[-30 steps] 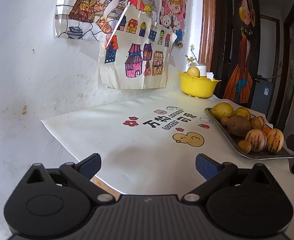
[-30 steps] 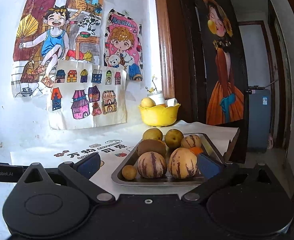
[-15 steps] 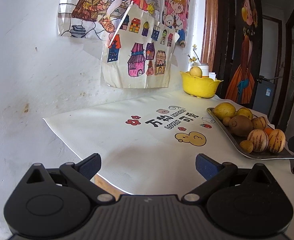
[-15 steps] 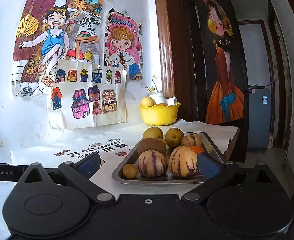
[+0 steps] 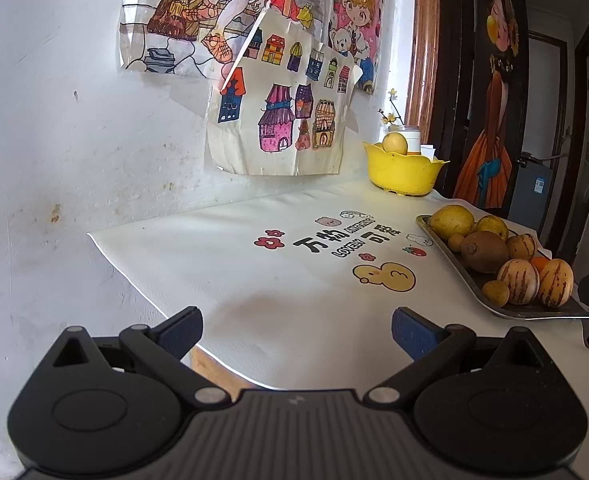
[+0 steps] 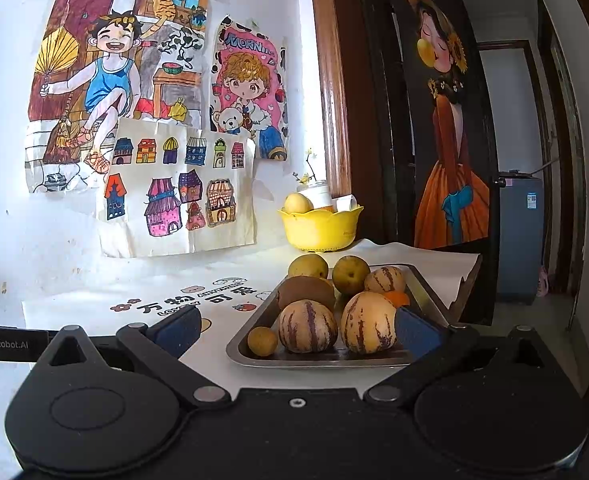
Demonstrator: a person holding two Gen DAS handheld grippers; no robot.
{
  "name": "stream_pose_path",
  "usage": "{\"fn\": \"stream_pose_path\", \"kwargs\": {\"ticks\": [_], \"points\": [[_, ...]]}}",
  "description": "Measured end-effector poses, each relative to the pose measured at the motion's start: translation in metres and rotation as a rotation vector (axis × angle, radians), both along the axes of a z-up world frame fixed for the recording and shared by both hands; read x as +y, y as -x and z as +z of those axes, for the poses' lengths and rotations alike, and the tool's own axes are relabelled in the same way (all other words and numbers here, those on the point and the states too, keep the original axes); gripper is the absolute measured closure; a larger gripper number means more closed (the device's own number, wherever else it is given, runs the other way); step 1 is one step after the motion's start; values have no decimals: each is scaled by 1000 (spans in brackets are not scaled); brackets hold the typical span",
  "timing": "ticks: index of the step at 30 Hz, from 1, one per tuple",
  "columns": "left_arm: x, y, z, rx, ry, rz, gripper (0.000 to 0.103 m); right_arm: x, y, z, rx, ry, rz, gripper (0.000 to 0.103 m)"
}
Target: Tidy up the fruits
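The left gripper [image 5: 296, 330] hangs over the bare white mat [image 5: 254, 280] on the worktop, fingers spread wide and empty. The right gripper [image 6: 296, 330] faces the metal tray [image 6: 254, 320] of fruit, fingers likewise apart, holding nothing. The tray's long axis runs away from the right camera toward the yellow bowl [image 6: 320, 228] by the wall. Two striped melons [image 6: 308, 326] stand upright at its near end, beside a small round fruit [image 6: 262, 341]; a kiwi [image 6: 304, 290] lies crosswise behind them
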State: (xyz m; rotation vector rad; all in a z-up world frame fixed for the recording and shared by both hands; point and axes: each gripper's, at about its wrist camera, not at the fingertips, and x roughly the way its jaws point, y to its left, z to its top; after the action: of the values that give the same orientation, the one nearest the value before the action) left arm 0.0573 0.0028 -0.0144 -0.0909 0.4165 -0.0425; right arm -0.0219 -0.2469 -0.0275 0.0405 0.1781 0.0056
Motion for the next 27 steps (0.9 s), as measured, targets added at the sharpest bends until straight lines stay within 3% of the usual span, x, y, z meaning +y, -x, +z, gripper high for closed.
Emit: {"fn": "stream_pose_path", "kwargs": {"ticks": [27], "points": [[0,1,0,2,2,0,1,3,0,-2,2,1,7,0]]}}
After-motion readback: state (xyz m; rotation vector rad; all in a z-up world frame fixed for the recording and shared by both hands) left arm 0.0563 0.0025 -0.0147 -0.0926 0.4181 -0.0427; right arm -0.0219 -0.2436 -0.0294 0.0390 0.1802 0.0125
